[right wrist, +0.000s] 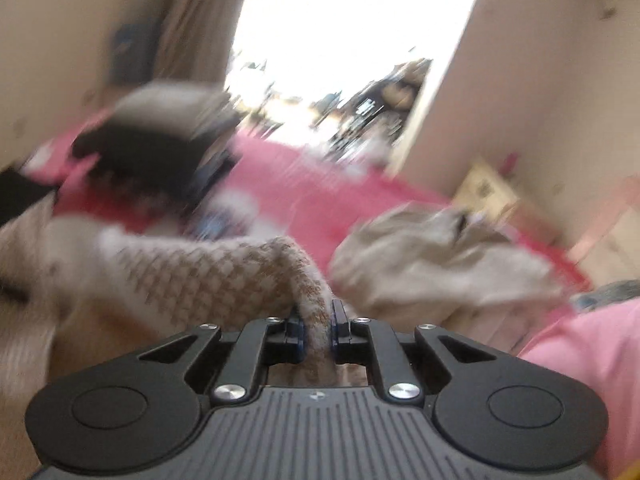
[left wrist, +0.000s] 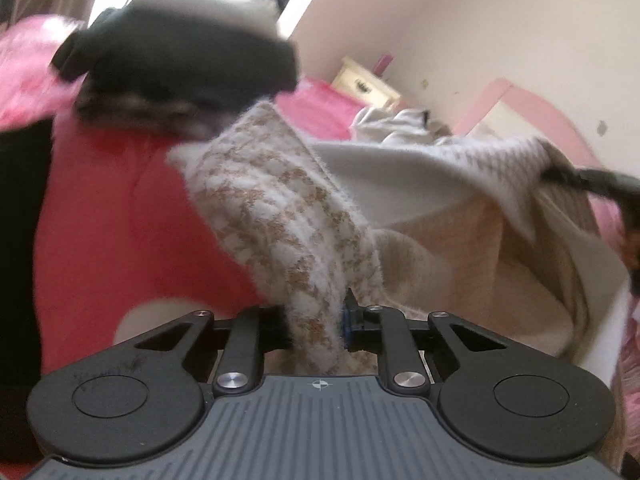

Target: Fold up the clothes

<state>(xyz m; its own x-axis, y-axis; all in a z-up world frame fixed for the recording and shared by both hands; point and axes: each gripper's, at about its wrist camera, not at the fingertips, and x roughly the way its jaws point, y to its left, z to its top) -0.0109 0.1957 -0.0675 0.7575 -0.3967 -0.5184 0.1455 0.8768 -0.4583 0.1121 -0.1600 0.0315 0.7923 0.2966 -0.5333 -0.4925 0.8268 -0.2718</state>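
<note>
A fuzzy white garment with a tan houndstooth pattern (left wrist: 280, 208) hangs stretched between both grippers above a pink bed. My left gripper (left wrist: 316, 324) is shut on a bunched edge of it. In the left wrist view the right gripper (left wrist: 560, 176) shows at the far right, dark, pinching the garment's other corner. In the right wrist view my right gripper (right wrist: 318, 332) is shut on a rolled edge of the same houndstooth garment (right wrist: 208, 276). That view is motion-blurred. The cloth sags between the two grips, showing its plain cream inner side.
A pink bedspread (left wrist: 120, 216) covers the bed. A folded stack of dark and light clothes (left wrist: 180, 56) sits at the back left. A crumpled beige garment (right wrist: 432, 264) lies to the right. A cream nightstand (left wrist: 364, 84) and pink headboard (left wrist: 520, 104) stand by the wall.
</note>
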